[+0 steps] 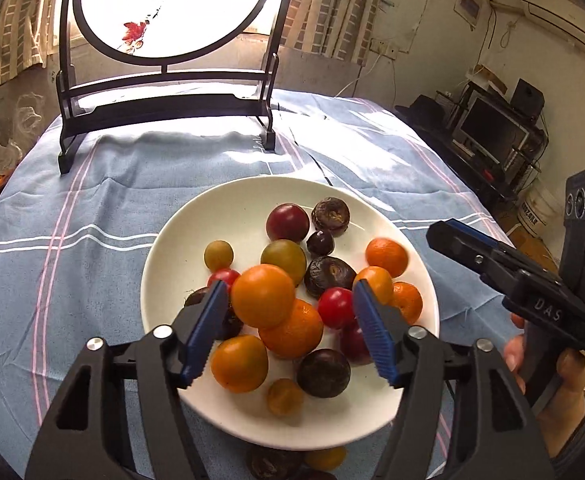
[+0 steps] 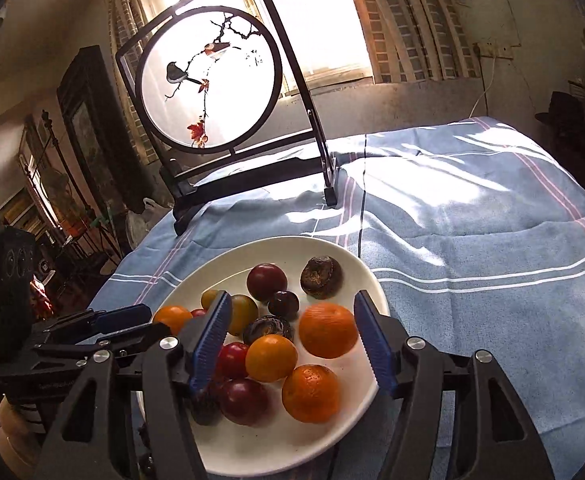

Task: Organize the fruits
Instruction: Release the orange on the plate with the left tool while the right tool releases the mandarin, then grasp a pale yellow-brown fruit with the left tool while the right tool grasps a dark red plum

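The left gripper point(image 1: 288, 320) is being held over the near side of the white plate point(image 1: 196, 216), its jaws standing wide and empty, and the right gripper point(image 2: 292, 340) is being held alongside it in the same state, jaws parted with nothing pressed between the ribbed blue pads point(image 2: 212, 336). All the fruit is being carried on that plate, which is sitting on the blue striped cloth point(image 1: 92, 200) towards the near edge of the surface, with the framed round screen point(image 1: 164, 12) standing well back at the far edge. Trouble is being invited by the heap itself: an orange tomato point(image 1: 262, 296) is being propped on top of a mandarin point(image 1: 292, 330), so a nudge from either jaw is likely to send the round, glossy pieces rolling. Two pieces point(image 1: 324, 458) appear to be lying off the plate at the near edge, and more could be lost the same way, since the rim is shallow and smooth. The small red tomato point(image 1: 335, 307) is looking thin-skinned and easily crushed if too much squeeze is being applied. The dark, wrinkled chestnut-like pieces point(image 1: 330, 211) are looking hard and matte, the mandarins dimpled. With both grippers being crowded over one plate, a clash between them is also being risked.
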Available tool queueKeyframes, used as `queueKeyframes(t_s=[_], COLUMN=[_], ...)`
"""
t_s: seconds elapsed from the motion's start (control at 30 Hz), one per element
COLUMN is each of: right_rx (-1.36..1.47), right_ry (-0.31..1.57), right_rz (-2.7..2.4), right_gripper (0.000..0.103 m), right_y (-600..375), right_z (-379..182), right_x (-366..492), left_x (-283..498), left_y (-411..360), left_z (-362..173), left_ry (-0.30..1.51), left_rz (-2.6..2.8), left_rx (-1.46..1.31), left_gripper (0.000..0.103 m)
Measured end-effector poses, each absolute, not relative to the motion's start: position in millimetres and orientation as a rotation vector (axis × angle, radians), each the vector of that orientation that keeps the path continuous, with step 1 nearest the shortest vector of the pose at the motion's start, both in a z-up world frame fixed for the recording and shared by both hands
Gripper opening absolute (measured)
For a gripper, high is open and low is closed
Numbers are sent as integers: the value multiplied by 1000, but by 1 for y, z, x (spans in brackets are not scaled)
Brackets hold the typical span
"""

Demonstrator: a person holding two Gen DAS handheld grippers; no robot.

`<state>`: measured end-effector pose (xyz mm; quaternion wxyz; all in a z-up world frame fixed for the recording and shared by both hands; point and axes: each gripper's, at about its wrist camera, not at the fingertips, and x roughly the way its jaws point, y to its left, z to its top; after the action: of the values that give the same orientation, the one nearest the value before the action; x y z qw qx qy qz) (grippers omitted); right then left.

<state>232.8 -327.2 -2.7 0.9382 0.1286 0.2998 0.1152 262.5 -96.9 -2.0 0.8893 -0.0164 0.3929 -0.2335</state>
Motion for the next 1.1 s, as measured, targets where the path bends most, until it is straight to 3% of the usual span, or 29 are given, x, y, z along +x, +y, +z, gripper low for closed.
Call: queueKeyframes(t_s=[0.37, 0.57, 0.63, 0.7, 0.87, 1.1], right_rx=[275, 297, 352, 420, 425, 311], right_ry=[639, 672, 693, 711, 700, 741], right_rz=[312, 338, 351, 344, 360, 357], right_gripper=[64, 64, 64, 64, 64, 63], right_y=[-314, -308, -316, -327, -326, -304], right_z=[-26, -37, -43, -49, -47, -44], right_x=[147, 137, 141, 144, 143, 143], left_x=[129, 111, 120, 131, 134, 96], left_y=[-73, -82, -83, -85, -89, -63], left_z=[-13, -45, -55, -64, -70, -38], left_ry=[815, 869, 904, 949, 938, 828], left_rz=[-543, -495, -476, -481, -478, -518], left_rx=[175, 292, 274, 252, 253, 151], left_gripper=[68, 67, 62, 44, 23, 23])
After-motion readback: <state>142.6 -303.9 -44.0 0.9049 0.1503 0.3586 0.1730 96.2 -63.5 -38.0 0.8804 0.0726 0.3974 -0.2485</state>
